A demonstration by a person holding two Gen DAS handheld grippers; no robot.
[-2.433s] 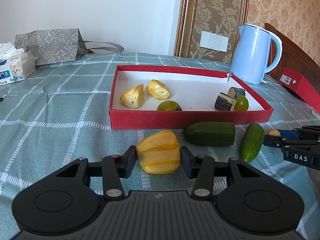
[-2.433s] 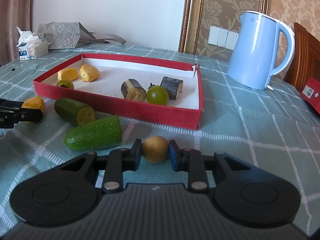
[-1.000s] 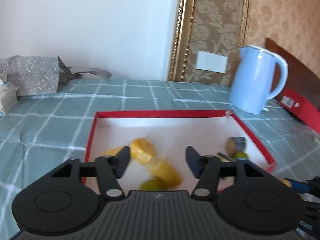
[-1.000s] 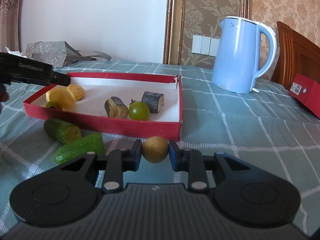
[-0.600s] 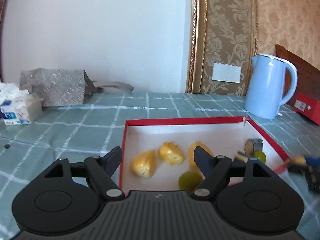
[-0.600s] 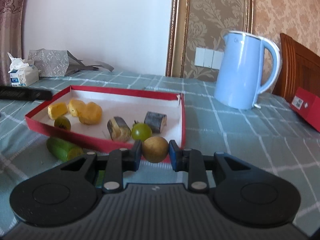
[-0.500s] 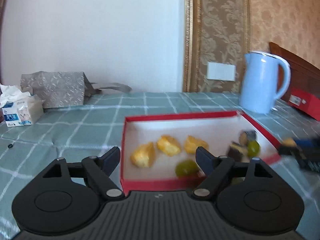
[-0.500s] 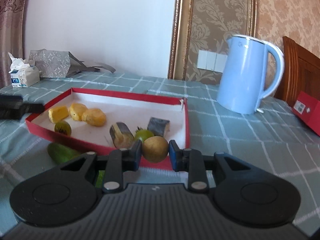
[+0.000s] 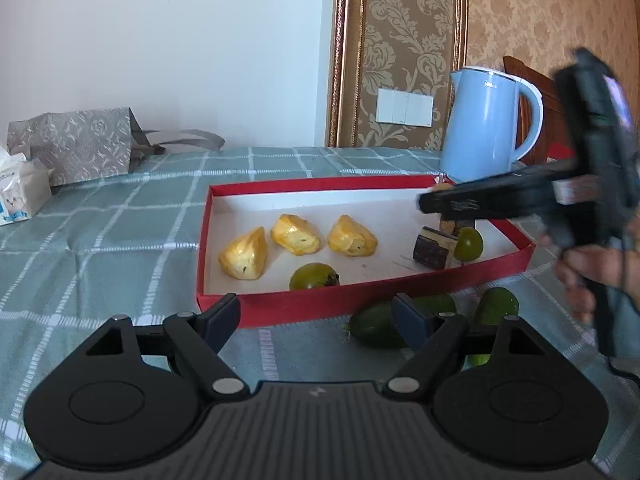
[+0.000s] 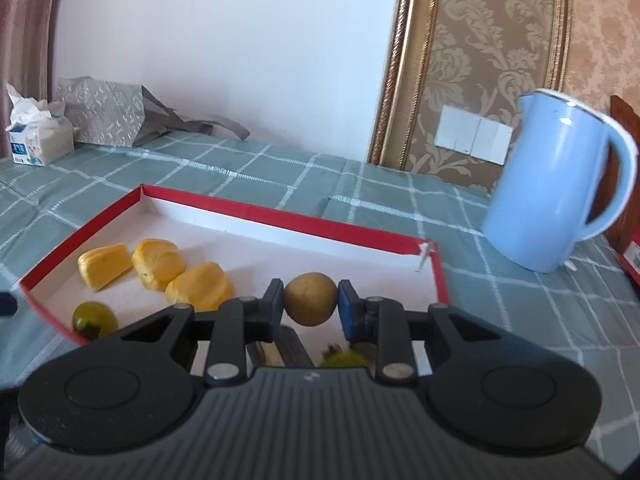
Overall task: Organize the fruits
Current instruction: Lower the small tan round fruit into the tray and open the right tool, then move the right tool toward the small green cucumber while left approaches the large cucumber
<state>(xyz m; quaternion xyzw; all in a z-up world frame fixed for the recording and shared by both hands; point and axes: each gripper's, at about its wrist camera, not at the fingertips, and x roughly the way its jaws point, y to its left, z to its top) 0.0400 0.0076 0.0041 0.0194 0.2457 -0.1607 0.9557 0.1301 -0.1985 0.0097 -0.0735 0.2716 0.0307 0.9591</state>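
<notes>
Carrying the small brown round fruit [image 10: 310,299] over the red tray [image 10: 280,216], the right gripper [image 10: 311,305] is clamping it between both pads, and the step in hand is probably setting it down inside. Doing this well is a matter of lowering over a bare patch of the white floor, clear of the three yellow fruit pieces [image 10: 160,264], before parting the fingers, since a round fruit is likely to roll if dropped from height. The fruit is sitting right at the fingertips, above the tray's right half; what lies directly beneath is partly hidden by the gripper body. The left gripper [image 9: 316,314] is standing wide apart and empty just short of the tray's near wall, with two cucumber pieces [image 9: 376,326] lying outside on the checked tablecloth [image 9: 100,240].
</notes>
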